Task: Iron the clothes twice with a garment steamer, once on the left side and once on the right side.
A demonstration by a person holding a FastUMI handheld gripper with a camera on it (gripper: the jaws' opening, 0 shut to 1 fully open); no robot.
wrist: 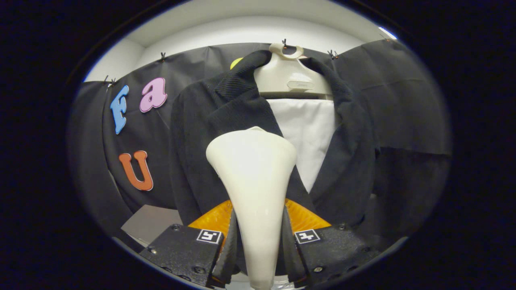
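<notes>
In the gripper view, the gripper [258, 237] has both fingers [183, 251] clamped against the narrow neck of the cream garment steamer [253, 177], one on each side. That grip keeps the steamer upright, with its wide flared head raised and pointed at the clothes. Just beyond the head hangs a dark jacket [201, 129], open at the front over a white lining or shirt panel [308, 133]. It is draped on a cream hanger [288, 76], which spreads it flat and leaves both front panels within reach. The head sits near the jacket's left lapel as seen, so the pass on that side looks like the step in hand; whether it touches the cloth cannot be told. Behind is the booth's black cloth wall [403, 92], clipped along its top edge beneath a pale ceiling [242, 24]. A grey surface [149, 221] shows low beside the fingers.
</notes>
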